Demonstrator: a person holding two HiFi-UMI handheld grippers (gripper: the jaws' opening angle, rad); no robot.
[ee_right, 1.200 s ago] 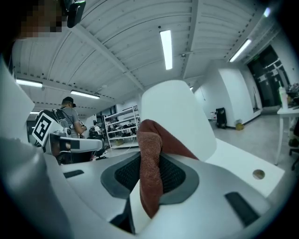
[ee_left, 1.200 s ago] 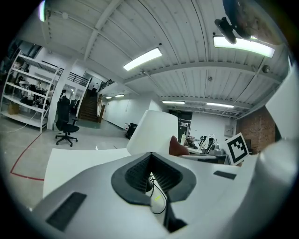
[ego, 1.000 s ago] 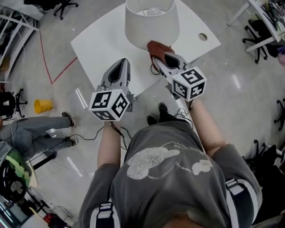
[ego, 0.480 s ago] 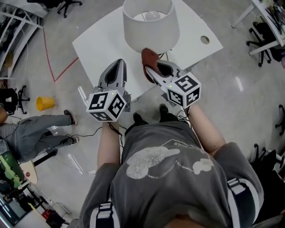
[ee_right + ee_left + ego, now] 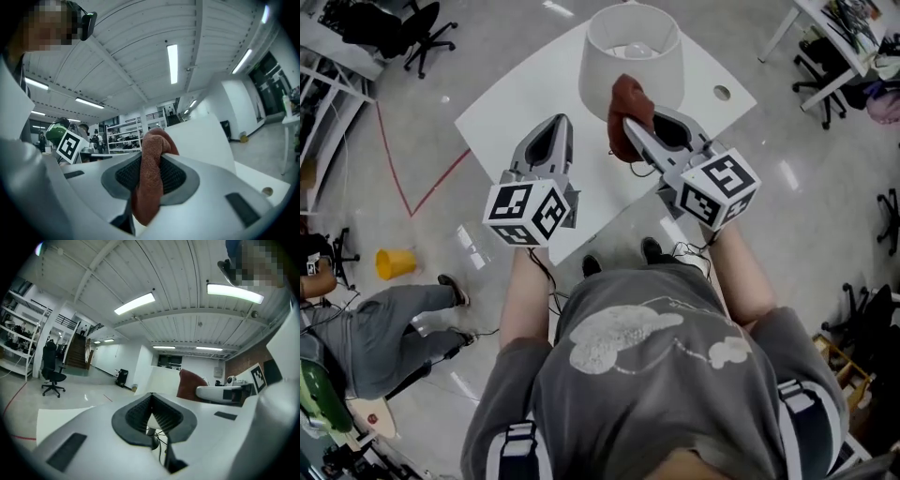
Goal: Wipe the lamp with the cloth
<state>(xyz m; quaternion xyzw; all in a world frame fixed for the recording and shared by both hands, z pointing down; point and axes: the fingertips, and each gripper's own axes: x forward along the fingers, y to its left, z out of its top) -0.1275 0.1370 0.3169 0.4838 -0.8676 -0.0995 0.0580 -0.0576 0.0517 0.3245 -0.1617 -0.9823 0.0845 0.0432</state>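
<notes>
My right gripper (image 5: 628, 129) has its jaws clamped on the rust-red cloth (image 5: 628, 101), which bunches beyond the tips and seems pressed to the lamp (image 5: 598, 67) shade's near side (wiping barely begun, I judge; most of the shade remains). The left gripper (image 5: 559, 127), jaws closed on nothing, hovers above the surface (image 5: 511, 108).

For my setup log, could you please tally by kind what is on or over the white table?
Lamp: 1
Cloth: 1
Tools: 2, the left tool empty, the right tool gripping the cloth
Total: 4
</notes>
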